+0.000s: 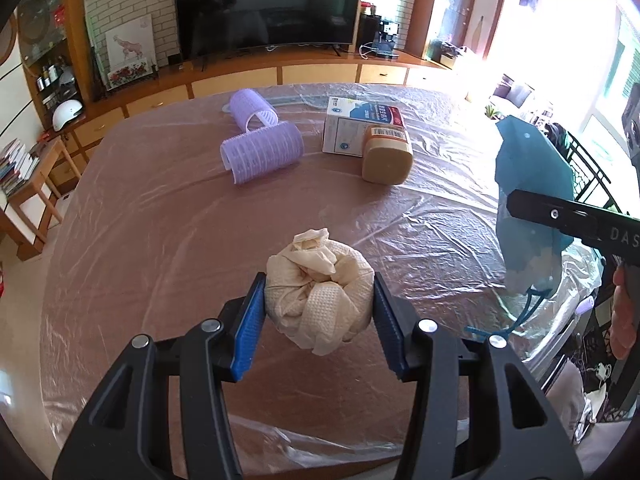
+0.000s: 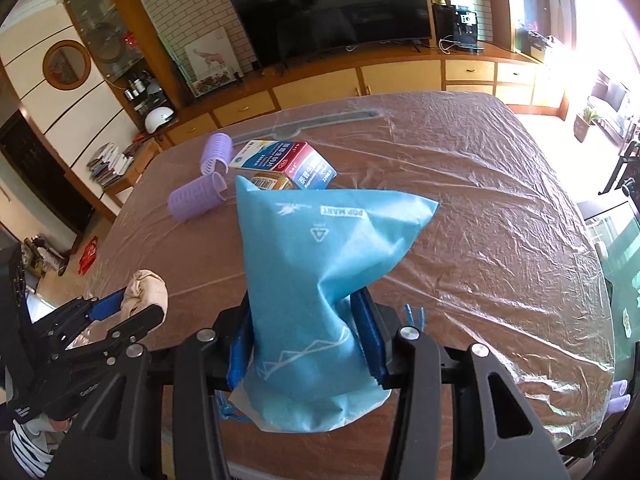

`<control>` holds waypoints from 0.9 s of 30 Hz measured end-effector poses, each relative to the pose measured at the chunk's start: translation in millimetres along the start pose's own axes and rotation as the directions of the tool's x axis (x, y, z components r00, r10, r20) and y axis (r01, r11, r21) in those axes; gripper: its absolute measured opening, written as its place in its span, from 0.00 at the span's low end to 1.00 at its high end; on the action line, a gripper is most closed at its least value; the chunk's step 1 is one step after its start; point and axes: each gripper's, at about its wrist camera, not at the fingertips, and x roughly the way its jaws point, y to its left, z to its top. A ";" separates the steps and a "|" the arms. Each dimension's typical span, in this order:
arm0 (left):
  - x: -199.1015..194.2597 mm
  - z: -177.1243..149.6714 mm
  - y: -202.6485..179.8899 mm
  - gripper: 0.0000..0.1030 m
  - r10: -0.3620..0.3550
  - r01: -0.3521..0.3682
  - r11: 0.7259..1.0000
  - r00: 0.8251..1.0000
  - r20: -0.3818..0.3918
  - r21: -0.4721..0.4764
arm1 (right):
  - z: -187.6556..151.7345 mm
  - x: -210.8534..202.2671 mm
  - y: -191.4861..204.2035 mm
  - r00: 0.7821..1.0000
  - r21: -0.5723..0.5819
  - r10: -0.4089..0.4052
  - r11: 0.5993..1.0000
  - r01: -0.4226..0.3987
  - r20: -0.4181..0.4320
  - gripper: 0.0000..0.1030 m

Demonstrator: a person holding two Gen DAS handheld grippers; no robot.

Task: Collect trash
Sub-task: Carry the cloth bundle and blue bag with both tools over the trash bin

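My left gripper [image 1: 319,312] is shut on a crumpled cream paper towel ball [image 1: 318,294] and holds it above the table's near side; both also show in the right wrist view [image 2: 146,286]. My right gripper [image 2: 306,340] is shut on a blue drawstring bag [image 2: 316,280], pinched at its middle and held above the table. The bag also shows at the right in the left wrist view [image 1: 530,200]. A white, blue and red carton [image 1: 360,126], a tan tub [image 1: 388,156] and two purple hair rollers [image 1: 262,148] lie on the far part of the table.
The brown table [image 1: 160,220] is covered with wrinkled clear plastic film. A TV [image 1: 268,4] stands on a long wooden cabinet behind it. A small side table with books [image 1: 24,176] is at the left. A black rack [image 1: 588,176] stands off the table's right edge.
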 end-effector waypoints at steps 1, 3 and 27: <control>-2.1 -1.3 -3.2 0.50 0.007 -0.007 1.000 1.000 0.006 -0.006 | -1.2 -3.9 -1.5 1.000 -0.005 0.008 1.000 -0.008 0.003 0.43; -6.5 -4.0 -9.9 0.50 0.015 -0.015 1.000 1.000 0.012 -0.012 | -4.1 -10.8 -4.5 1.000 -0.014 0.021 1.000 -0.021 0.007 0.42; -48.6 -42.8 -45.9 0.50 0.049 -0.047 0.998 0.997 0.054 -0.033 | -44.2 -54.1 -16.0 0.980 0.011 0.194 0.981 -0.195 0.036 0.34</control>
